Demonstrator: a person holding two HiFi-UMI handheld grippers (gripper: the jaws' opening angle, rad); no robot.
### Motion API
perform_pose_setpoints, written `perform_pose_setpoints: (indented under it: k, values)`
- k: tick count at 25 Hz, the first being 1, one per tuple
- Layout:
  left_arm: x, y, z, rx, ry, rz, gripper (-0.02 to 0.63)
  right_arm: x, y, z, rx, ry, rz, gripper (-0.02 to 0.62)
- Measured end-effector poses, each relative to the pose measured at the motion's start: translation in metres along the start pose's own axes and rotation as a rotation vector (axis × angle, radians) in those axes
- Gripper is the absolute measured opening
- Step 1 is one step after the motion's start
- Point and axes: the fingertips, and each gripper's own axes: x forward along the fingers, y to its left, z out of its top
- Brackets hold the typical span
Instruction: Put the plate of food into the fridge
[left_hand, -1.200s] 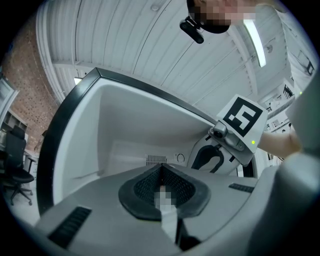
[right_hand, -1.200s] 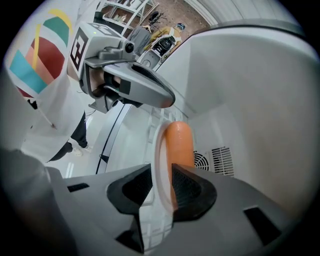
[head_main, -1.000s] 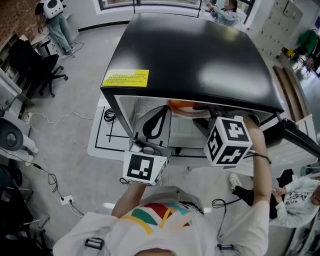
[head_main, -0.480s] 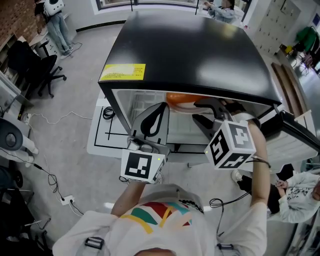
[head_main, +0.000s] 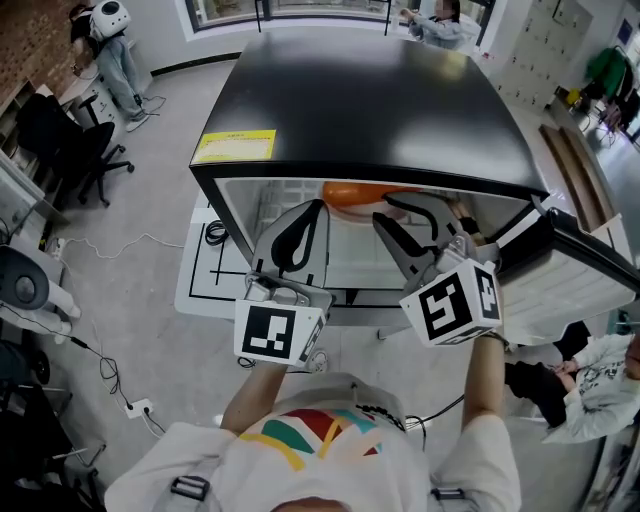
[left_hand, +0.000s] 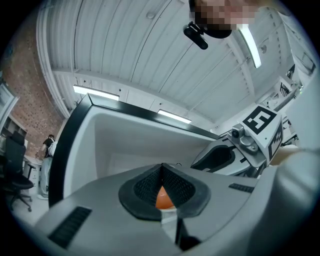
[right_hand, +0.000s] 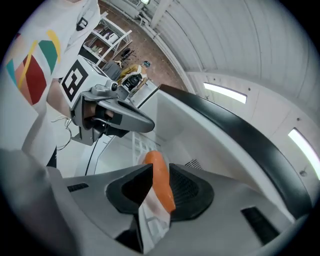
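"Jaws first: anything new?"

"Yes. On the right gripper (head_main: 386, 209) they've sprung wide and I've drawn it back. The plate (head_main: 350, 192) rim shows in the gap, but no pad presses on it. The left gripper (head_main: 318, 206) hasn't budged, and its jaws stay clenched on the plate's other edge."

"Where's the plate, then?"

"Inside the fridge (head_main: 370, 100), up near the top. I judge it's as good as delivered. I can't see what it rests on, so the left should let go gently."
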Motion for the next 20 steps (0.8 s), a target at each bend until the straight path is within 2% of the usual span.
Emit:
perform_pose_setpoints:
  k: [3,5,6,13,16,20]
  values:
    - [0.001,0.000,0.002,0.011,-0.002,-0.002,0.005,-0.003,-0.005,0.004,0.056,-0.046,-0.061,0.098]
    - [0.003,-0.001,0.004,0.013,-0.003,-0.003,0.005,-0.008,-0.012,0.006,0.091,-0.081,-0.123,0.006]
    - [0.003,-0.001,0.005,0.015,-0.005,-0.004,0.005,-0.011,-0.017,0.007,0.114,-0.098,-0.158,0.000]
    - [0.005,-0.004,0.014,0.031,-0.018,0.005,0.005,-0.032,-0.039,0.019,0.340,-0.268,-0.316,0.000]
    - [0.004,-0.005,0.016,0.038,-0.017,0.013,0.005,-0.047,-0.042,0.027,0.417,-0.352,-0.418,0.000]
    - [0.002,-0.006,0.017,0.044,-0.015,0.018,0.005,-0.066,-0.046,0.021,0.546,-0.378,-0.539,0.000]
